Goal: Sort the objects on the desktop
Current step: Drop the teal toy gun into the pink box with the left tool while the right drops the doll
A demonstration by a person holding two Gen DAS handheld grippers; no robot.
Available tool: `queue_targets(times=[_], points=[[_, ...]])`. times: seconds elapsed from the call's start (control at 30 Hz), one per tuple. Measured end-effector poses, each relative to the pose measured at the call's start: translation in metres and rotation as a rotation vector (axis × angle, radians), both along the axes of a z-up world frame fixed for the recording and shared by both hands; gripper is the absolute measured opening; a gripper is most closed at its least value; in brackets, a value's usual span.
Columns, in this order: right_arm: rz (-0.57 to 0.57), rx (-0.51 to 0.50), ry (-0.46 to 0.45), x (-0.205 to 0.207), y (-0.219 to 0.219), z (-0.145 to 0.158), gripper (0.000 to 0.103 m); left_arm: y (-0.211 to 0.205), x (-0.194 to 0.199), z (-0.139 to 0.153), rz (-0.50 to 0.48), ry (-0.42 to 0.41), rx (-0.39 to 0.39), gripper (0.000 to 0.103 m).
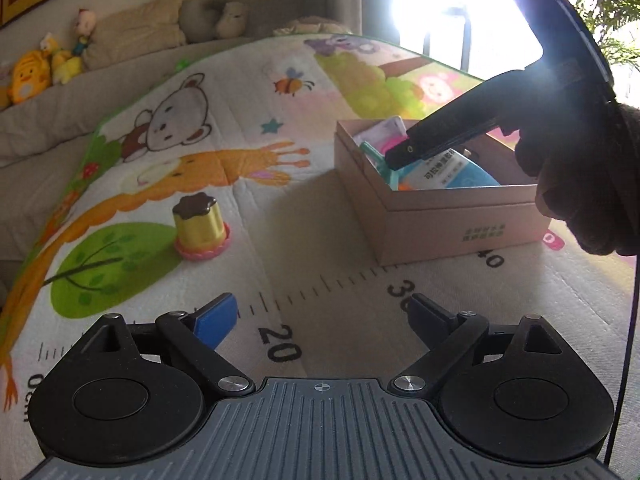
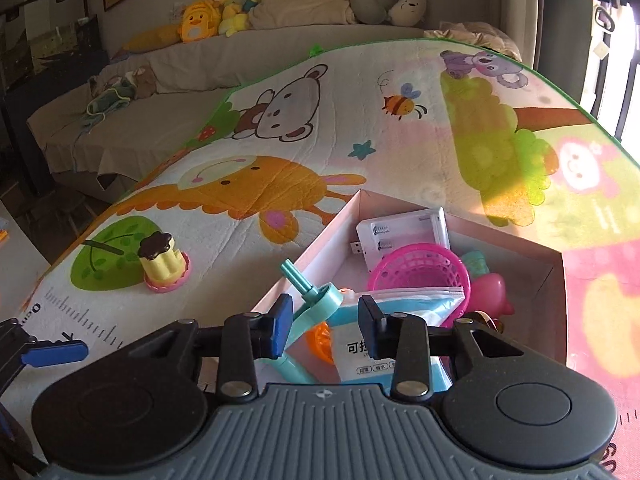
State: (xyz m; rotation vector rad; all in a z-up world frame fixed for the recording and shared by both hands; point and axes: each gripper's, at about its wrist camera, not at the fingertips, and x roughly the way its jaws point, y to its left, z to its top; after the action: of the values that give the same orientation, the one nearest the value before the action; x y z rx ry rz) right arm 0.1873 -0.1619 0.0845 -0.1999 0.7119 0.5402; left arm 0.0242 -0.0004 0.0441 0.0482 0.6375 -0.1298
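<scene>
Yellow plastic with a dark brown flower-shaped lid on a pink scalloped base: that toy pudding cup (image 1: 201, 227) is the one item I see outside the box, standing upright on the cartoon-printed play mat (image 1: 280, 128), well apart from the pink cardboard box (image 1: 452, 216). The box already holds a white battery case (image 2: 404, 236), a pink mesh basket (image 2: 420, 276), a teal plastic tool (image 2: 316, 296) and a printed packet (image 2: 360, 352), so I judge the sorting nearly done. My right gripper (image 2: 325, 326) hangs over the box, fingers parted, holding nothing. My left gripper (image 1: 324, 320) hovers wide open above the mat, near the cup.
</scene>
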Motion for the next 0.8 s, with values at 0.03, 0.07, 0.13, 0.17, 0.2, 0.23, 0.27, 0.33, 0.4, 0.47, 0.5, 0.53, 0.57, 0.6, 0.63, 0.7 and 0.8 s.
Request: queue_targets(times=[0.03, 0.07, 0.13, 0.17, 0.2, 0.23, 0.27, 0.33, 0.4, 0.47, 0.5, 0.53, 0.57, 0.6, 0.63, 0.7, 0.8], points=[[-0.020, -0.048, -0.022, 0.005, 0.007, -0.006, 0.036, 0.002, -0.002, 0.000, 0.004, 0.000, -0.005, 0.096], [-0.042, -0.076, -0.058, 0.008, 0.010, -0.009, 0.036, 0.005, -0.005, -0.001, 0.012, -0.003, -0.009, 0.097], [-0.129, -0.150, -0.085, 0.021, 0.009, -0.013, 0.036, 0.011, -0.009, -0.001, 0.028, -0.006, -0.017, 0.097], [-0.159, -0.156, -0.080, 0.027, 0.006, -0.015, 0.036, 0.015, -0.010, -0.002, 0.042, -0.005, -0.024, 0.098], [-0.172, -0.155, -0.066, 0.032, 0.001, -0.016, 0.036, 0.019, -0.011, -0.002, 0.055, -0.004, -0.029, 0.100], [-0.179, -0.149, -0.054, 0.035, -0.003, -0.017, 0.036, 0.023, -0.011, -0.004, 0.071, -0.003, -0.035, 0.100], [-0.176, -0.148, -0.042, 0.037, -0.007, -0.017, 0.036, 0.027, -0.011, -0.005, 0.086, -0.001, -0.040, 0.100], [-0.162, -0.165, -0.050, 0.034, -0.007, -0.013, 0.036, 0.035, -0.009, -0.009, 0.120, 0.010, -0.055, 0.100], [-0.152, -0.147, -0.087, 0.024, -0.006, -0.004, 0.036, 0.041, -0.006, -0.014, 0.150, 0.028, -0.076, 0.100], [-0.068, -0.078, -0.102, 0.012, -0.005, 0.007, 0.036, 0.046, -0.005, -0.016, 0.165, 0.042, -0.100, 0.100], [-0.021, -0.055, -0.097, 0.006, -0.001, 0.012, 0.036, 0.048, -0.005, -0.016, 0.165, 0.044, -0.108, 0.100], [0.015, -0.050, -0.081, 0.004, 0.004, 0.013, 0.036, 0.048, -0.006, -0.016, 0.159, 0.041, -0.109, 0.100], [0.036, -0.066, -0.064, 0.003, 0.011, 0.011, 0.036, 0.047, -0.007, -0.014, 0.152, 0.035, -0.109, 0.100], [0.039, -0.086, -0.055, 0.004, 0.016, 0.008, 0.036, 0.045, -0.009, -0.012, 0.143, 0.028, -0.111, 0.100], [0.025, -0.121, -0.054, 0.008, 0.023, 0.001, 0.036, 0.043, -0.010, -0.011, 0.133, 0.021, -0.112, 0.100], [-0.017, -0.147, -0.046, 0.020, 0.025, -0.009, 0.036, 0.042, -0.013, -0.007, 0.121, 0.010, -0.112, 0.101], [-0.087, -0.090, -0.013, 0.042, 0.013, -0.014, 0.039, 0.042, -0.016, -0.004, 0.121, 0.000, -0.101, 0.101]])
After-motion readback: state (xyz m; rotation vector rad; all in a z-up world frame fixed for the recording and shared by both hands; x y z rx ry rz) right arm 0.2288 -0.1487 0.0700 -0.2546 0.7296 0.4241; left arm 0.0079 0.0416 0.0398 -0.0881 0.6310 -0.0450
